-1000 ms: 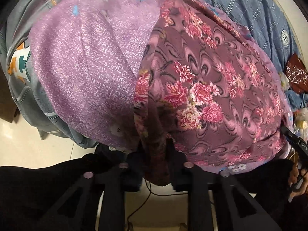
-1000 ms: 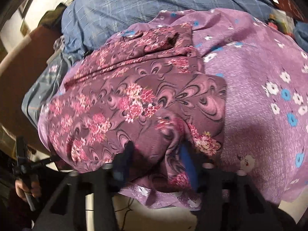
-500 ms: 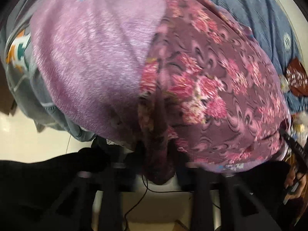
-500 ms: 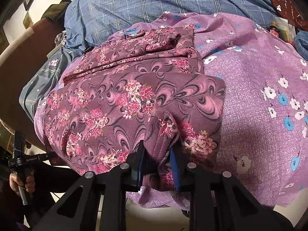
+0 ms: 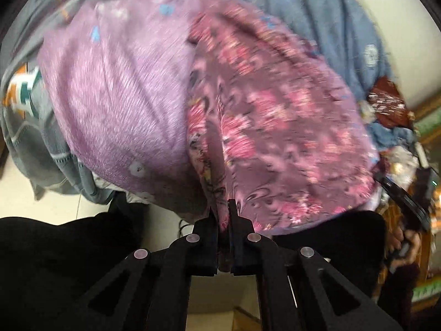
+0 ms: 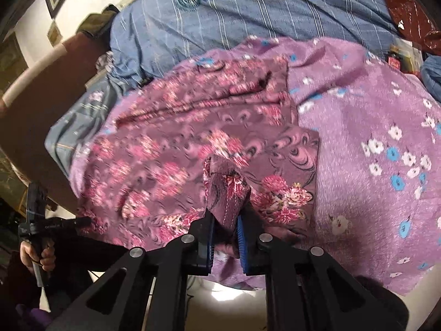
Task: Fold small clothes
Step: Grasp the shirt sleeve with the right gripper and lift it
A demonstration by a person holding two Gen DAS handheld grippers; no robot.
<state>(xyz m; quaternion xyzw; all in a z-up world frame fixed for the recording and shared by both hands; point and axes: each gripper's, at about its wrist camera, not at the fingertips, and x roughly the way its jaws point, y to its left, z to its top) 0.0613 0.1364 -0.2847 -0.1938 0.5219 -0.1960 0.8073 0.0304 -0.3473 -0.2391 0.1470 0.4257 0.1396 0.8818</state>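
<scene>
**foldfan:** Left gripper (image 5: 223, 212) is clamped right down on the near corner of the floral garment (image 5: 275, 127), jaws have just been closing and there's only a thin pinch of cloth between them. Right gripper (image 6: 224, 220) is doing the same on the other near corner, its jaws have also just been closing, and a fat bunch of the hem sticks up between the blue pads (image 6: 242, 237). Why both corners though?

**lintroller:** My guess is it's so the near edge comes up as one straight line and can be carried over to the far edge for a fold. The garment lies spread on the purple flowered blanket (image 6: 372, 143), which sits on the blue striped bedding (image 6: 248, 8), so it's a soft flat base to fold on

**foldfan:** Anything you can't make out?

**lintroller:** Plenty. Left wrist view is smeared with motion blur, so the print and the far edge are mush. Can't tell what kind of garment it is, or how many layers each pinch holds. In the right wrist view the person's hand (image 6: 38, 253) on the other handle is mostly in shadow, and the clutter past the bedding is too small to name
</scene>
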